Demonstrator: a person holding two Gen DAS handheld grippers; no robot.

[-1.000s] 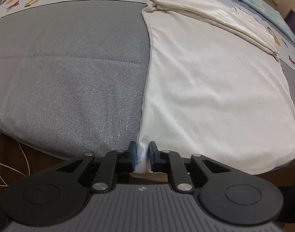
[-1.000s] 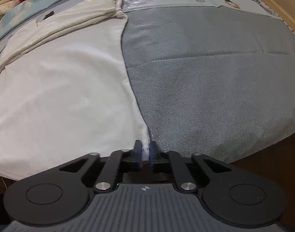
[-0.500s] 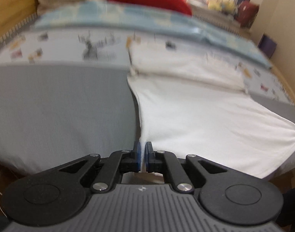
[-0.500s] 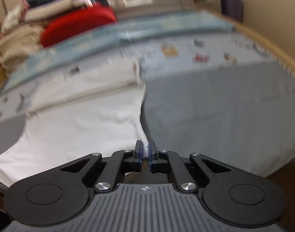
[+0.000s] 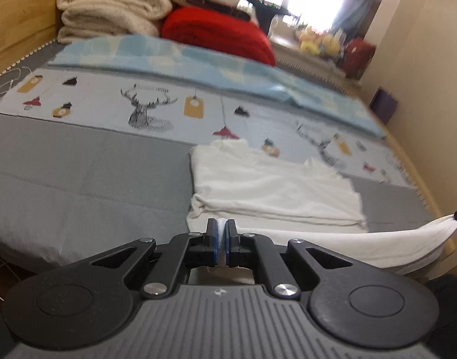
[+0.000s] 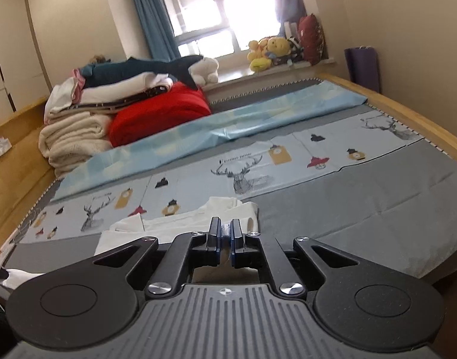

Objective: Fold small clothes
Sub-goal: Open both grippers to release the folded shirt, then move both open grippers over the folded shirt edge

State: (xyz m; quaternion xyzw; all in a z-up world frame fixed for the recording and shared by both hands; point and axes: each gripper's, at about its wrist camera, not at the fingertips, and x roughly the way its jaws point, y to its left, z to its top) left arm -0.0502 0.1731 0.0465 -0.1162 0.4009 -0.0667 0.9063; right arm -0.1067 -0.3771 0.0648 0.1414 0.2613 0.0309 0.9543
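Firmly, my left gripper (image 5: 221,240) was pinched shut on one corner of the white garment (image 5: 270,185), a sliver of cloth showing between its blue pads. My right gripper (image 6: 225,240) was clamped the same way on the opposite corner. From the left wrist view the held hem ran in a taut white band rightward to my other gripper's tip at the picture's edge, raised off the bed.

I held one garment: soft, plain white, lightly creased, its far part lying in flat layered folds on the grey quilt panel (image 5: 87,179), its top edge reaching the printed strip (image 5: 150,110) with deer heads and tags. I counted two grippers, both on that single piece.

Farther back lay one pale blue sheet (image 6: 216,125) across the bed, then one red bundle (image 6: 159,113) beside a stack of cream blankets (image 6: 72,137). A dark plush shark (image 6: 144,68) topped the pile; yellow soft toys (image 6: 267,51) sat on the windowsill.
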